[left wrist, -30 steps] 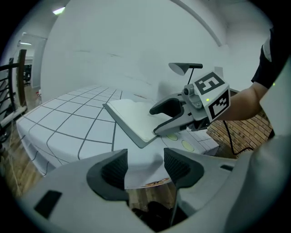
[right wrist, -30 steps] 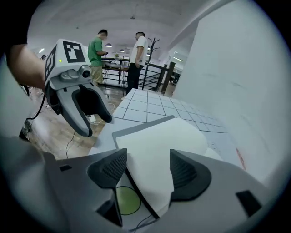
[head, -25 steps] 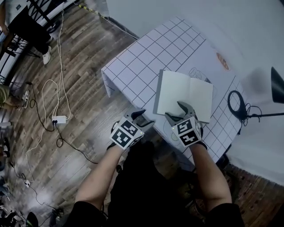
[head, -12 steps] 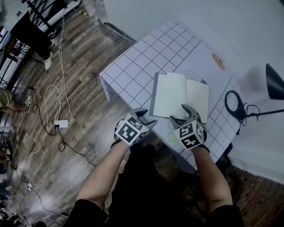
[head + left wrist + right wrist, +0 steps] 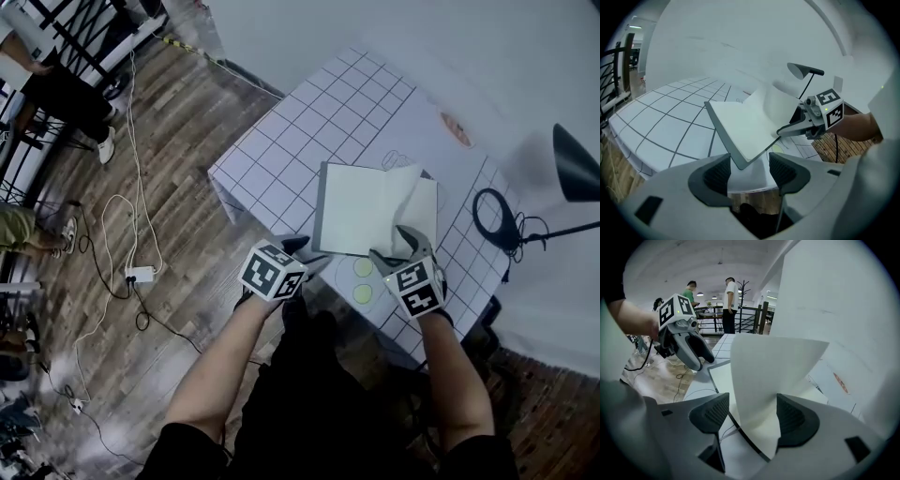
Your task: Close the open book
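An open book (image 5: 361,211) lay on a gridded table (image 5: 281,141) at the centre of the head view, its right-hand page (image 5: 410,187) curling upward. The right gripper (image 5: 396,246), at the book's lower right edge, had its jaws wide and had just been opening them further, with the raised page standing between them unclamped. The left gripper (image 5: 305,253), jaws apart and gripping nothing, hovered just beside the book's lower left corner.

My right claw (image 5: 397,246), jaws just opened wider, open white paper book's (image 5: 356,220) right-hand page (image 5: 406,190) now lifted, curling up between them
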Demonstrator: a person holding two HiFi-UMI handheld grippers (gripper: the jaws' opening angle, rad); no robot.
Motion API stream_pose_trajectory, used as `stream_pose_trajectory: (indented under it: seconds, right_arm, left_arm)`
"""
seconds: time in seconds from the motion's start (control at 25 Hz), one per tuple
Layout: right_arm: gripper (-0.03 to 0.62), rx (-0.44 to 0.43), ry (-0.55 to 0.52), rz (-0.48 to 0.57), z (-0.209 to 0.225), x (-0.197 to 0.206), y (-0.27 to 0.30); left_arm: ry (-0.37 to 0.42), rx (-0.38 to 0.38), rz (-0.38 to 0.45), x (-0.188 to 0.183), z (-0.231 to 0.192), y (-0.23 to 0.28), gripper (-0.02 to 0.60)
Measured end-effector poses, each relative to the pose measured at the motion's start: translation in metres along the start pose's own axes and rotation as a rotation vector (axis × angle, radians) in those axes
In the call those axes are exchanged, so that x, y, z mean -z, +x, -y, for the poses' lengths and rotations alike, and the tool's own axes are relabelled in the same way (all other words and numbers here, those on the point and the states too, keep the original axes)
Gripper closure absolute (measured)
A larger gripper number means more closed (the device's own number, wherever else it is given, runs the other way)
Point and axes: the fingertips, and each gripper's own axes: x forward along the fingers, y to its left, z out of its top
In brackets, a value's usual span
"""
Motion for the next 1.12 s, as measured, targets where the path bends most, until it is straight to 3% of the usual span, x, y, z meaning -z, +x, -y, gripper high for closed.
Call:
stream_pose_trajectory:
  seconds: [0.16,0.32,0.4,0.6,0.88,1.12]
  right_arm:
    - [0.309,-0.103,-0.059,-0.006,-0.028,0.001,0.007]
    - [0.309,-0.193,-0.130,0.058,-0.056,-0.021,0.003]
    - [0.309,-0.175,-0.122,0.055,-0.048,-0.019,0.001]
    - [0.309,-0.133,-0.162,-0.093,-0.026,0.027,0.012]
    - [0.309,-0.152,-0.153,-0.107,-0.027,0.029,0.016]
    - [0.310,-0.158,-0.164,-0.107,-0.029,0.028,0.017]
  left_arm:
    - [0.013,0.002,-0.012,-0.001,0.004,-0.003,0.342]
    - [-0.016,0.005,0.001,-0.001,0.005,-0.008,0.342]
    - [-0.038,0.008,0.016,-0.002,0.003,-0.013,0.342]
    - [-0.029,0.007,0.005,-0.009,0.001,-0.013,0.341]
    - [-0.030,-0.043,-0.112,-0.005,-0.008,0.011,0.322]
    - [-0.069,-0.114,-0.117,-0.008,-0.009,0.016,0.322]
